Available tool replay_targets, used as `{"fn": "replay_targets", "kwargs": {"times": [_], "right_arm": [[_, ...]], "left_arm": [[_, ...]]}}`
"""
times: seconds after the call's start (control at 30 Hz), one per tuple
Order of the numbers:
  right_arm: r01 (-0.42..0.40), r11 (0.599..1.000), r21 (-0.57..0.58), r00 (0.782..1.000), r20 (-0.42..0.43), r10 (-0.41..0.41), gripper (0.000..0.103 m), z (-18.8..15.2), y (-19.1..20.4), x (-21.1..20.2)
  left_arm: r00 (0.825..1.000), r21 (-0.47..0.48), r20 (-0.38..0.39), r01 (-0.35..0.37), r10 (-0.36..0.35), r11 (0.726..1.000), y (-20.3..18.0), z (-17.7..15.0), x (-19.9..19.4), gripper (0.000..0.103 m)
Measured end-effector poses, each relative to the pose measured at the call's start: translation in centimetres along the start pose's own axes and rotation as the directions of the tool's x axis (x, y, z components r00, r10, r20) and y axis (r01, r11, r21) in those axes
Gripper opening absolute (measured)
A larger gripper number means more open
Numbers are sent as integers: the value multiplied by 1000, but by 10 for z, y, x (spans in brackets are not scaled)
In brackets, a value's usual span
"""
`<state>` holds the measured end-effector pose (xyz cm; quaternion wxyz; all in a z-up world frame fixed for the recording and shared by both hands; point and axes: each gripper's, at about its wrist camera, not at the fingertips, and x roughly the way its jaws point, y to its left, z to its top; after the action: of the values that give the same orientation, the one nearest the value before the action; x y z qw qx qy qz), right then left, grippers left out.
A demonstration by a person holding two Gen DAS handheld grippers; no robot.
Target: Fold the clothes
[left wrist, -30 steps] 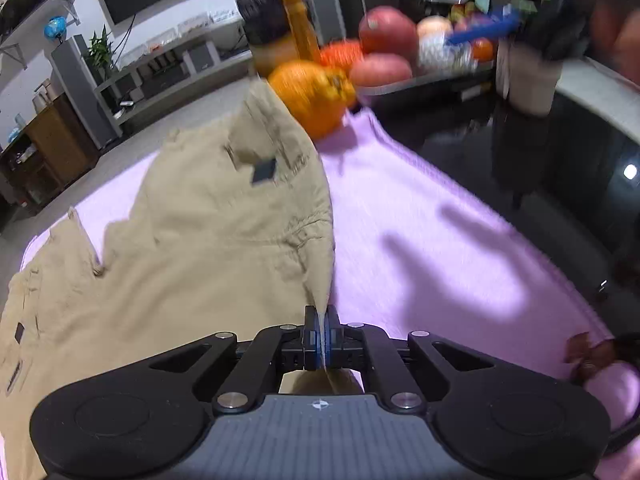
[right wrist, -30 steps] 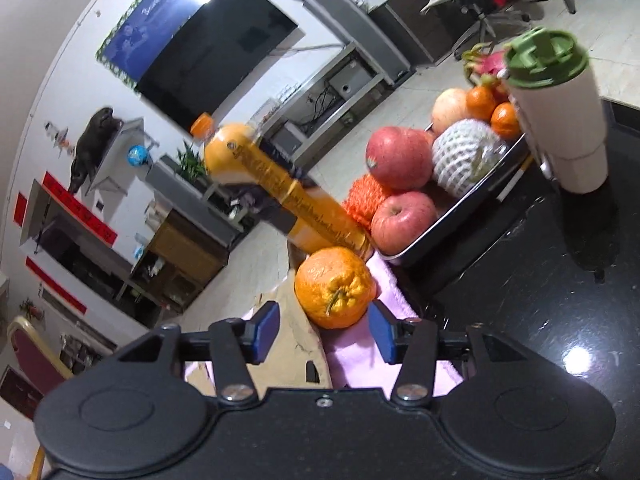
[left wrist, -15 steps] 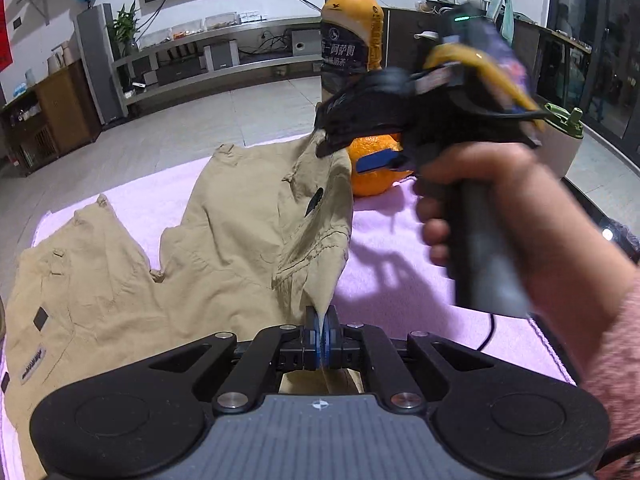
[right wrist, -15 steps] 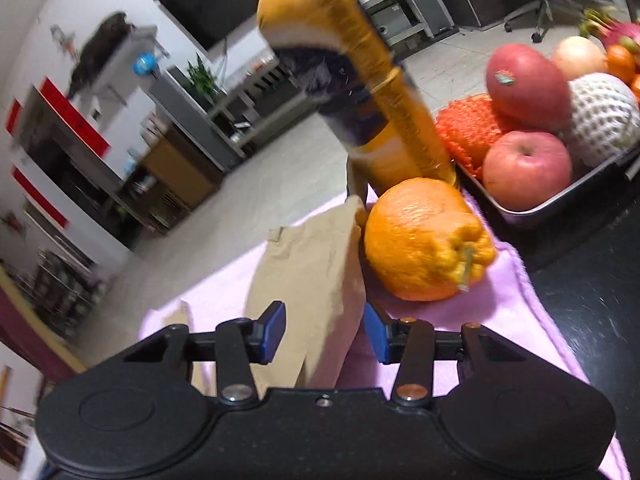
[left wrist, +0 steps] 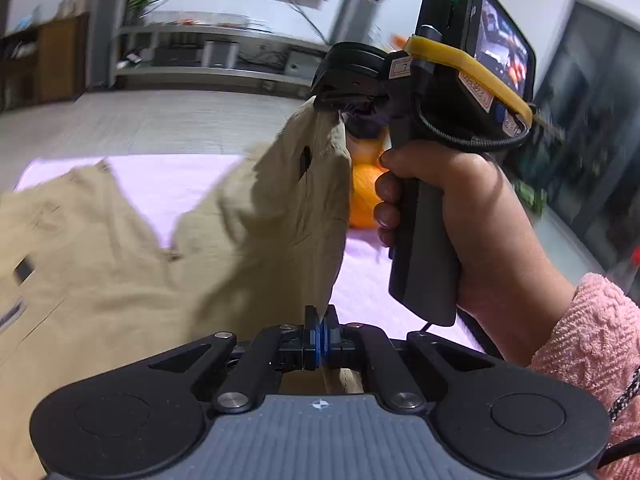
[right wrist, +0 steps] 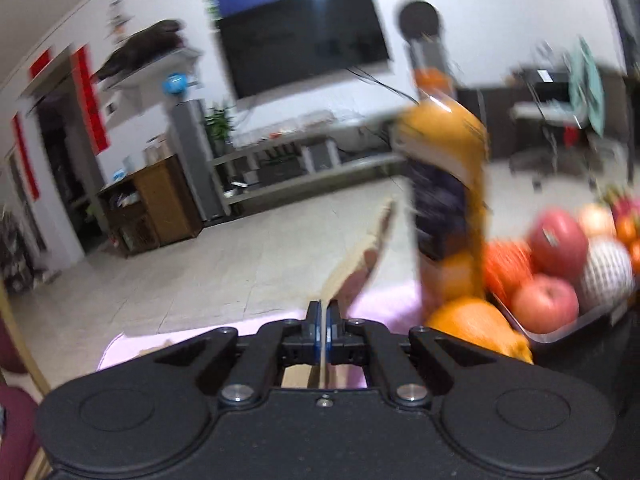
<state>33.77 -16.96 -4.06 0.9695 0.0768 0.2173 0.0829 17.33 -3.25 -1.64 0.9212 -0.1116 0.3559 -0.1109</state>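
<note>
Tan trousers [left wrist: 120, 272] lie on a pink cloth [left wrist: 160, 176]. My left gripper [left wrist: 321, 320] is shut on the near corner of one edge, which rises taut off the cloth. At the far end of that edge my right gripper [left wrist: 340, 110], held by a hand [left wrist: 472, 220], pinches the other corner. In the right wrist view the right gripper [right wrist: 321, 316] is shut on a thin tan fold [right wrist: 360, 256] that stands up ahead of it.
An orange [right wrist: 476, 324] and an orange juice bottle [right wrist: 444, 184] stand at the cloth's far right end. Beside them a metal tray [right wrist: 580, 328] holds apples and other fruit. A pink sleeve [left wrist: 588, 356] is at the right.
The right gripper has shut on the trousers' far corner and lifted it. The edge between both grippers has risen off the cloth. Both views have swung and blurred.
</note>
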Motion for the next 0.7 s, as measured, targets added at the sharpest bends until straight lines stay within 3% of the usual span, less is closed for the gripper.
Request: {"fn": "replay_targets", "kwargs": {"times": [0.17, 0.33, 0.4, 0.5, 0.6, 0.7], "right_arm": [[-71, 966, -248, 997, -13, 70, 2, -3, 125, -8], [-191, 871, -453, 982, -98, 164, 2, -32, 253, -9], [-260, 827, -499, 964, -179, 196, 2, -59, 298, -2], [-353, 774, -526, 927, -312, 210, 2, -104, 354, 14], [-397, 773, -495, 883, -437, 174, 2, -137, 380, 44], [-409, 805, -430, 850, -499, 166, 4, -145, 378, 63]], "left_arm": [[999, -181, 50, 4, 5, 984, 74, -3, -58, 2], [995, -347, 30, -78, 95, 935, 148, -32, -104, 2], [990, -416, -17, -133, 139, 900, 174, -49, -105, 2], [975, -533, -123, -222, 185, 816, 213, -72, -98, 2], [966, -587, -184, -258, 183, 767, 232, -75, -90, 2], [963, -591, -194, -267, 187, 761, 230, -72, -86, 2]]}}
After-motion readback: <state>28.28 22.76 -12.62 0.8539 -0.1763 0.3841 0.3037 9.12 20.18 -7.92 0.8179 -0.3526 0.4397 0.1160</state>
